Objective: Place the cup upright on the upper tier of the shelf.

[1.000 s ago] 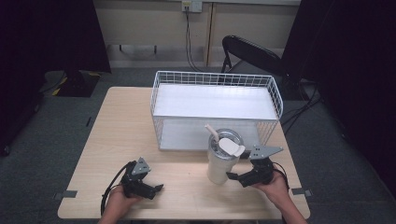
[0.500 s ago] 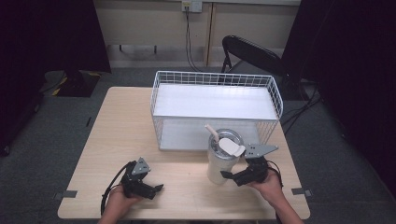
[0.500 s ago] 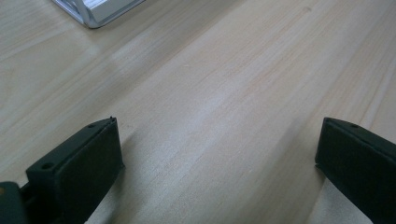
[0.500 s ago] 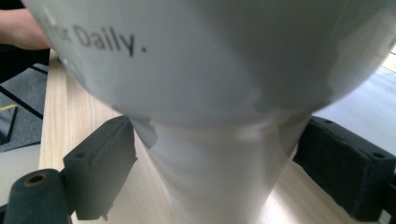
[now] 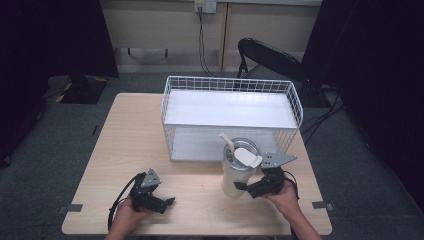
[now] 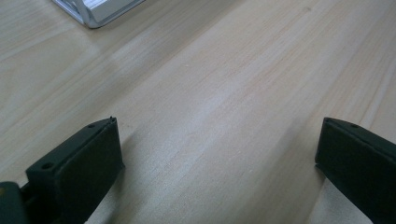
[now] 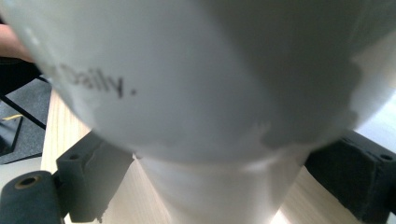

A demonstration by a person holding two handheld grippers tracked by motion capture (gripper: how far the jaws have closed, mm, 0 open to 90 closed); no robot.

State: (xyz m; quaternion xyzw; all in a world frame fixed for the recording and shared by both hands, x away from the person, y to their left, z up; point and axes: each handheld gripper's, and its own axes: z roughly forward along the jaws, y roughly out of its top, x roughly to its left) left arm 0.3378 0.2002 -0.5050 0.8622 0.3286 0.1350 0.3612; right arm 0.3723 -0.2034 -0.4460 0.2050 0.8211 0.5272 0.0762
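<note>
Tumbler position: we find it upright on the desk, just in front of the wire basket, near the basket's front right corner. In the right gripper view the tumbler's narrow lower body sits between the two jaws of the right gripper; the jaws flank it closely, but we cannot tell whether they press on it. The word "Daily." is printed on its wall. A straw and a white lid flap show at its top; we cannot see any contents. We see a white floor in the basket with nothing on it. Left gripper: it rests on the desk well to the left of the tumbler, jaws spread wide over bare wood.
</note>
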